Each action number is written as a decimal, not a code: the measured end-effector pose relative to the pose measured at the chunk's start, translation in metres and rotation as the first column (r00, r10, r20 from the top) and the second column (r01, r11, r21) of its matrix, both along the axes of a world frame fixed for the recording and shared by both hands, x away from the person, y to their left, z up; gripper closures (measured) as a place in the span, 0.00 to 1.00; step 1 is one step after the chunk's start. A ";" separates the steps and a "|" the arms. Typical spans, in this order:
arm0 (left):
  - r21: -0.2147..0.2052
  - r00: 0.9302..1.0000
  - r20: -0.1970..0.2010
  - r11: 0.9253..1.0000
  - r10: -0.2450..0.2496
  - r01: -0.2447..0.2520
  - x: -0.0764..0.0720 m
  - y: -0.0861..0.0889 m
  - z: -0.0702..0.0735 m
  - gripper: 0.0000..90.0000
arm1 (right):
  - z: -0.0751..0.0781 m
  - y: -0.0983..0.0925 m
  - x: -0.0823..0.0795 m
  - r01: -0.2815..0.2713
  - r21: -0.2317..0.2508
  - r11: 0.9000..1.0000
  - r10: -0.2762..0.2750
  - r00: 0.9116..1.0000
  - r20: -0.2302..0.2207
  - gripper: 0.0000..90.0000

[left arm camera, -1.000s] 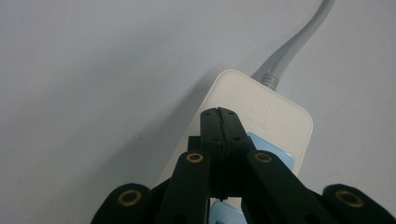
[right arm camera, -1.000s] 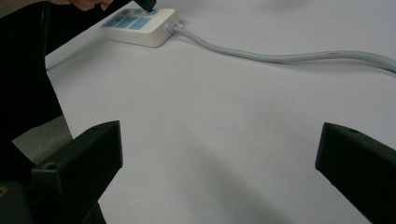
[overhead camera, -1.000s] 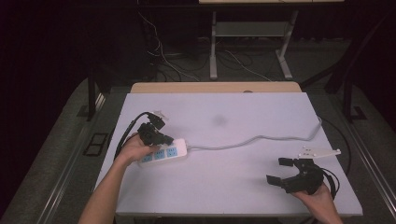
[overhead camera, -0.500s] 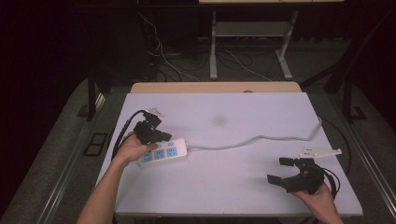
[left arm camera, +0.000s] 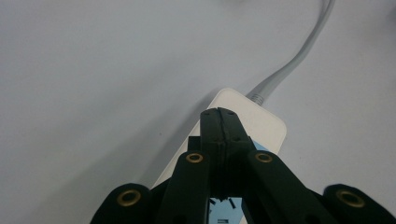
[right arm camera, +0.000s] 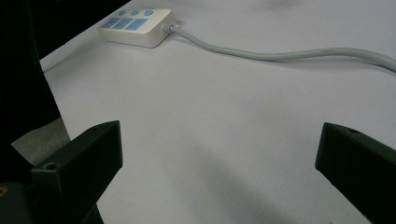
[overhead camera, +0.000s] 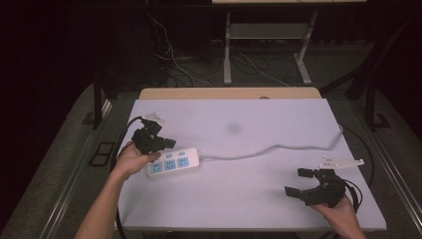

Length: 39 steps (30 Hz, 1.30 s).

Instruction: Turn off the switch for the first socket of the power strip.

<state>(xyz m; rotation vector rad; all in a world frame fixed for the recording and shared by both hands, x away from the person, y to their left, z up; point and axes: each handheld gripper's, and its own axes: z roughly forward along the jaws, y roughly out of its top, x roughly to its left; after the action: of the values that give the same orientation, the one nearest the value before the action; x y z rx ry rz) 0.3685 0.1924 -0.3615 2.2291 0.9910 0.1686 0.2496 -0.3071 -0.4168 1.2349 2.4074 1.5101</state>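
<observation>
High view: white rectangular plastic power strip with blue sockets (overhead camera: 173, 162) lying flat on the pale lilac desk (overhead camera: 249, 199), near its left edge, with a grey round cord (overhead camera: 278, 148) snaking off rightward to the far right edge. Left gripper (overhead camera: 166, 143) poised over the strip's rear left part, tips low over the row of blue switches. Right gripper (overhead camera: 301, 182) parked near the front right corner, well apart from the strip, jaws spread wide and holding nothing.

Left gripper view: jaws pressed together into one blunt tip, pointing down at the strip's top face (left arm camera: 261, 126), cord end beyond. Contact with the surface not certain from here. Likely step: pressing a switch with the shut tip. Best done straight down and centred on one button, gently, since a slanted push could slide the light strip toward the nearby left edge.

Right gripper view: two black jaws standing far apart at the lower corners, bare desk between them, strip (right arm camera: 135, 27) and cord (right arm camera: 280, 53) far off. Desk edge close on that view's left, dark drop past it. Plenty of open surface across the middle for bringing the right gripper over to steady the strip; only the cord to avoid snagging.
</observation>
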 end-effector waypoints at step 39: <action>-0.220 0.988 0.141 0.975 0.068 -0.035 -0.072 0.017 0.005 0.00 | -0.001 0.004 0.000 -0.004 -0.001 1.000 0.004 1.000 0.000 0.00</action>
<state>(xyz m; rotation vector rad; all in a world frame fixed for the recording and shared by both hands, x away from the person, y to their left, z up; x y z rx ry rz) 0.2966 0.2095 -0.3562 1.9638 0.9398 0.2338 0.2493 -0.3036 -0.4174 1.2305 2.4118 1.5098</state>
